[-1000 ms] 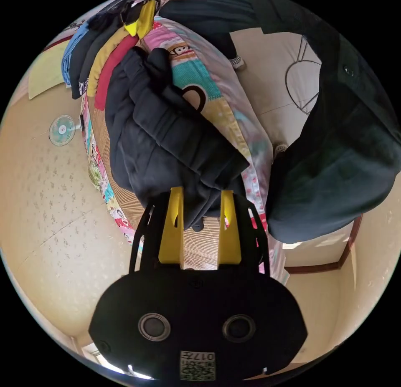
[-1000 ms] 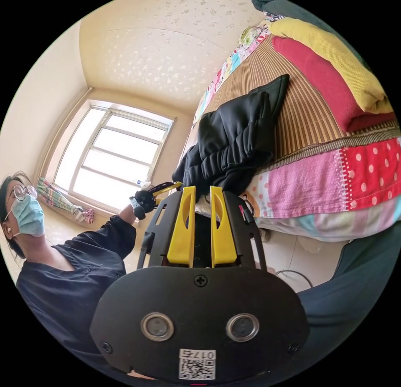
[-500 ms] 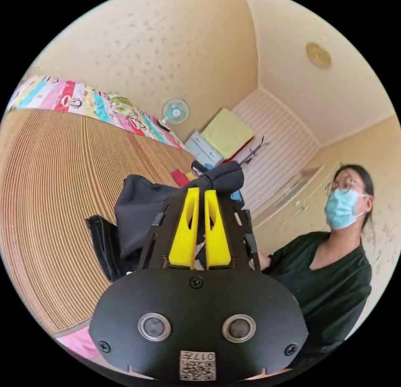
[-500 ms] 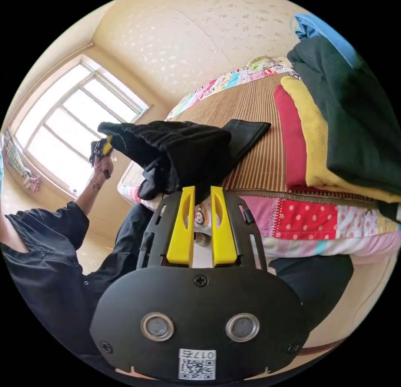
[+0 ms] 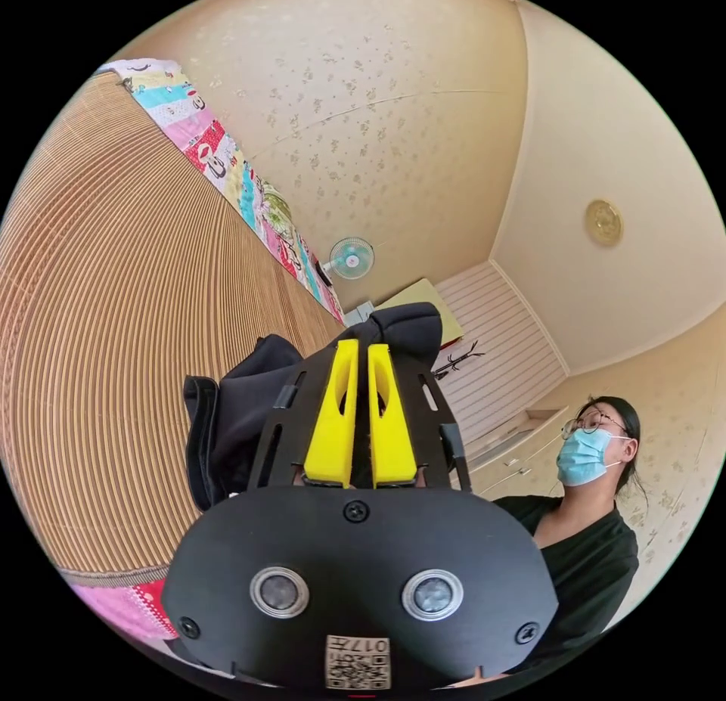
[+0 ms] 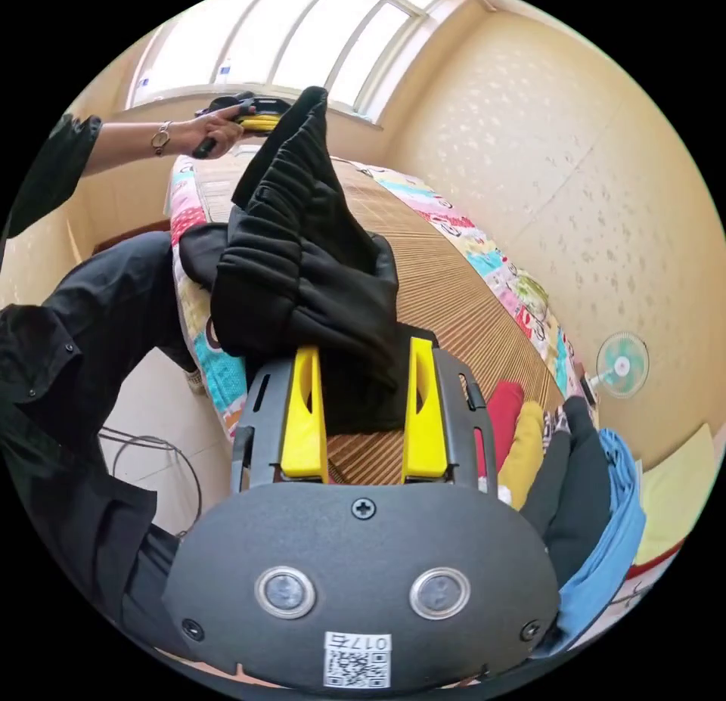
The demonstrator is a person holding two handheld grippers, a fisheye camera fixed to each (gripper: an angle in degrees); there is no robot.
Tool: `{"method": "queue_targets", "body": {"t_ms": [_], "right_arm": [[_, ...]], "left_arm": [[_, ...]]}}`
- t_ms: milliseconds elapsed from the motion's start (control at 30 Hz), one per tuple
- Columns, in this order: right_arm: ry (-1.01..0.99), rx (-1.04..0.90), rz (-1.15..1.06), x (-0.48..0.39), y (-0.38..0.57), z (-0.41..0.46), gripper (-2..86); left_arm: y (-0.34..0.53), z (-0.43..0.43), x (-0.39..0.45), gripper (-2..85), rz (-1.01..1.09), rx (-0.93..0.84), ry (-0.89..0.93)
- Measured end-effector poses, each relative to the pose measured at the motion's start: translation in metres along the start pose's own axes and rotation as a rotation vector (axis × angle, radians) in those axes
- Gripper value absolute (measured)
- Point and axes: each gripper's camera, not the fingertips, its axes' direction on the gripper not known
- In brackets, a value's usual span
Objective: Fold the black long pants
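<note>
Left gripper view: left tongs (image 5: 358,353) clenched on an edge of the black pants (image 5: 249,398), cloth bunched at 12 o'clock past the tips, rest hanging twd 9 over the bed mat (image 5: 113,315). Right gripper view: right tongs (image 6: 364,353) released, jaws wide apart, pants (image 6: 302,277) at 12, just beyond tips. Long axis runs 12–6, up to the other tongs (image 6: 261,119) at 11. Right tongs nearer the free lower end; judged next grab there.

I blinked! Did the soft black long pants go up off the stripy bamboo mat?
Yes. The black long pants rose: one end now hangs high by the window, pinched in the left gripper, above the bamboo mat. The right gripper is open.
</note>
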Motion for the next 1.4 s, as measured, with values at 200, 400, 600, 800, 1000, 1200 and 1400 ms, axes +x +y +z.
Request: {"method": "queue_targets", "body": {"t_ms": [200, 400, 600, 800, 1000, 1200, 1400], "right_arm": [[-0.154, 0.205, 0.072, 0.02, -0.054, -0.044, 4.5], [-0.256, 0.538, 0.317, 0.108, -0.087, -0.178, 2.9], [-0.301, 0.813, 0.39, 0.161, -0.113, -0.326, 2.4], [-0.27, 0.986, 0.356, 0.162, -0.136, -0.459, 2.3], [-0.303, 1.083, 0.314, 0.159, -0.149, -0.552, 2.6], [-0.236, 1.156, 0.293, 0.157, -0.163, -0.602, 2.5], [-0.252, 1.047, 0.388, 0.187, -0.186, -0.545, 2.7]], "left_arm": [[-0.004, -0.026, 0.046, -0.5, 0.009, 0.033, -0.003], [-0.023, -0.082, 0.174, -0.5, 0.18, 0.123, 0.063], [-0.039, -0.114, 0.36, -0.5, 0.43, 0.187, 0.114], [-0.033, -0.141, 0.522, -0.4, 0.622, 0.285, 0.189], [-0.011, -0.163, 0.646, -0.3, 0.734, 0.42, 0.237], [0.015, -0.166, 0.712, -0.2, 0.844, 0.533, 0.218], [0.018, -0.139, 0.665, -0.1, 0.826, 0.653, 0.086]]}}
